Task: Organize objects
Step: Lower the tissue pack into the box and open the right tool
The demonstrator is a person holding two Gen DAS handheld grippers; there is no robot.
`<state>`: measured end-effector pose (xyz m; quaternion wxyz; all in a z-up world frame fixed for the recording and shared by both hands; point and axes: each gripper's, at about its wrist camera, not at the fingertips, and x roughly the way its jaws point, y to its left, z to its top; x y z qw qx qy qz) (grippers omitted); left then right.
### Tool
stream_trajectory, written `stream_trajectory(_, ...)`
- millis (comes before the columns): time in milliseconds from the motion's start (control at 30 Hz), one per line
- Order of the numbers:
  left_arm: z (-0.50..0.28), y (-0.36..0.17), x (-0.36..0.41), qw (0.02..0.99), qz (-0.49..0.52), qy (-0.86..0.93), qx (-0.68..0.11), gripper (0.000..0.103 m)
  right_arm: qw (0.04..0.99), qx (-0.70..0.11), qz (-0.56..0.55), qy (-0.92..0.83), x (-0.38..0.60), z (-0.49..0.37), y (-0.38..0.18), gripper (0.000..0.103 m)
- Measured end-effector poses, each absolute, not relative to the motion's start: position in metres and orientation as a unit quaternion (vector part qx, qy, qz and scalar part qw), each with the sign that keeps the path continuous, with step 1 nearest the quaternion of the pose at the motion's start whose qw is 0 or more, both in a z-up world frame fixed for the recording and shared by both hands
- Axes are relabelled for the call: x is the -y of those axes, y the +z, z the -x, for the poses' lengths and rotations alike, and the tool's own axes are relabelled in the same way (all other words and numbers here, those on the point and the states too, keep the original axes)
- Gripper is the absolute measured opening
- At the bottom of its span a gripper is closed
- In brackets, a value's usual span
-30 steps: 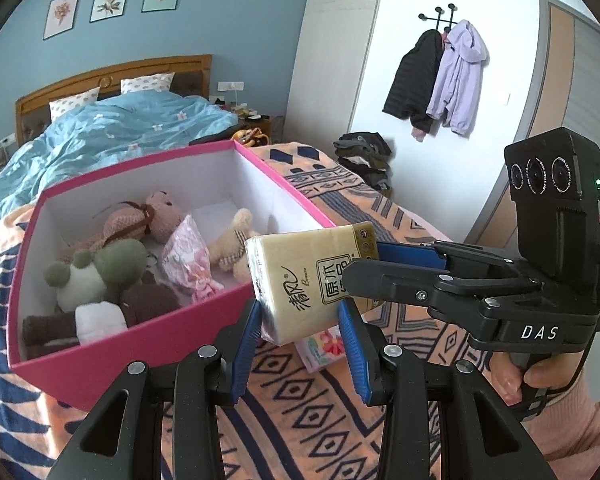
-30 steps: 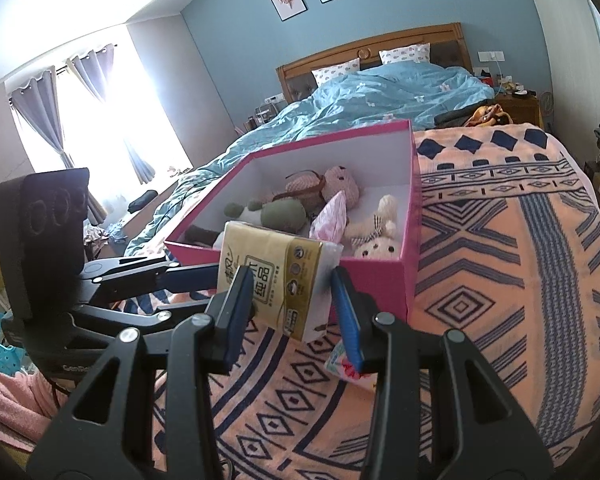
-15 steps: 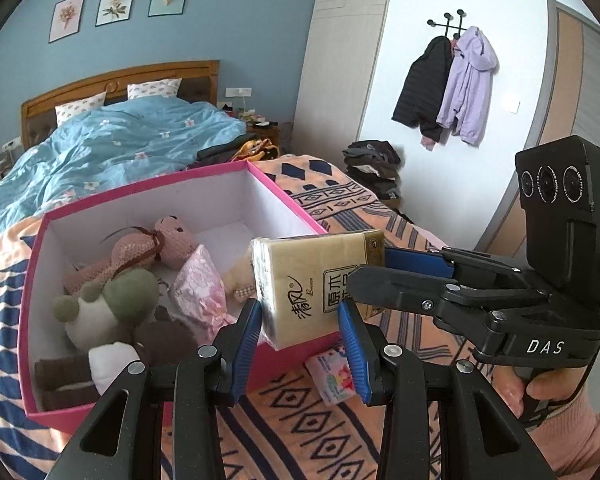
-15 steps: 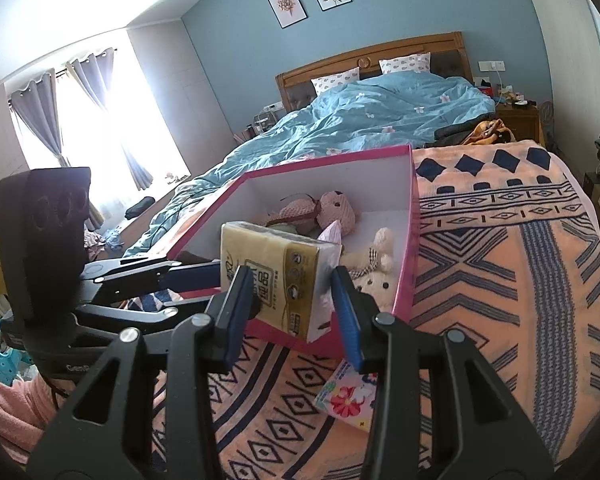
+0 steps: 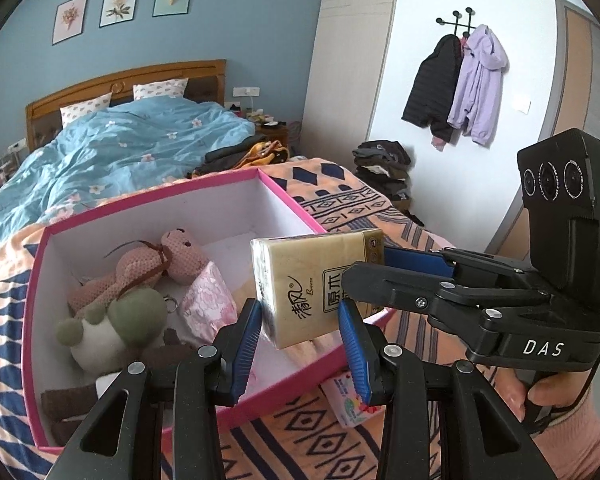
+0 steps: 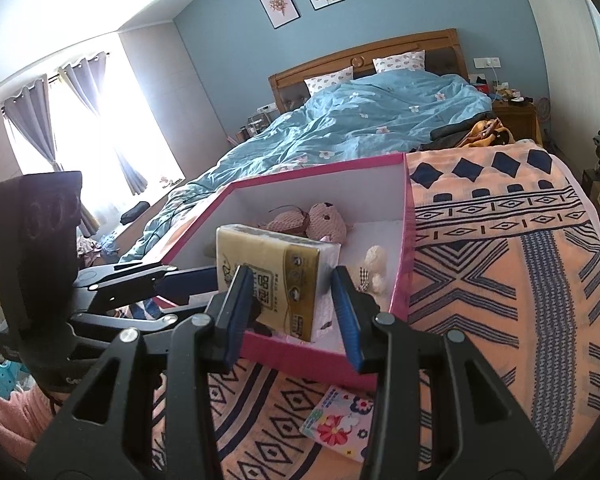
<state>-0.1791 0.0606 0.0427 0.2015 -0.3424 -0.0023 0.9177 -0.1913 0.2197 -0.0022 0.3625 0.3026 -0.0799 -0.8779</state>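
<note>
Both tongs (image 5: 300,344) (image 6: 292,316) clamped on tissue pack (image 5: 316,284) above pink box's (image 5: 296,384) near rim

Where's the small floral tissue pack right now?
On the patterned blanket, just outside the pink box's near wall, below the right gripper; both views show it: floral tissue pack.

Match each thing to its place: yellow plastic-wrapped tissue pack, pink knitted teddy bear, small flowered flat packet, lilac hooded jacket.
Things:
1. yellow plastic-wrapped tissue pack
2. pink knitted teddy bear
3. small flowered flat packet
4. lilac hooded jacket

Places:
A. inside the pink cardboard box
B. hanging on the wall hooks
C. on the patterned blanket, outside that box
D. held in mid-air

Pairs: 1-D; 2-A; 3-C; 4-B
</note>
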Motion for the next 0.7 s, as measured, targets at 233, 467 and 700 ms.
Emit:
stream_trajectory(233, 0.196, 0.04, -0.063, 0.192, 0.351, 0.917, -0.003, 0.039, 0.354, 0.083, -0.312, -0.878, -0.218, 0.21, -0.005, 0.044)
stream_trajectory(467, 0.215, 0.03, -0.063, 0.18, 0.368, 0.912, -0.002, 0.04, 0.343, 0.082, -0.331, -0.875, -0.212, 0.233, -0.014, 0.044)
stream_trajectory(700, 0.234, 0.015, -0.06, 0.169, 0.397, 0.902, 0.013, 0.04, 0.326, 0.07, -0.344, -0.878, -0.202, 0.25, -0.022, 0.044)
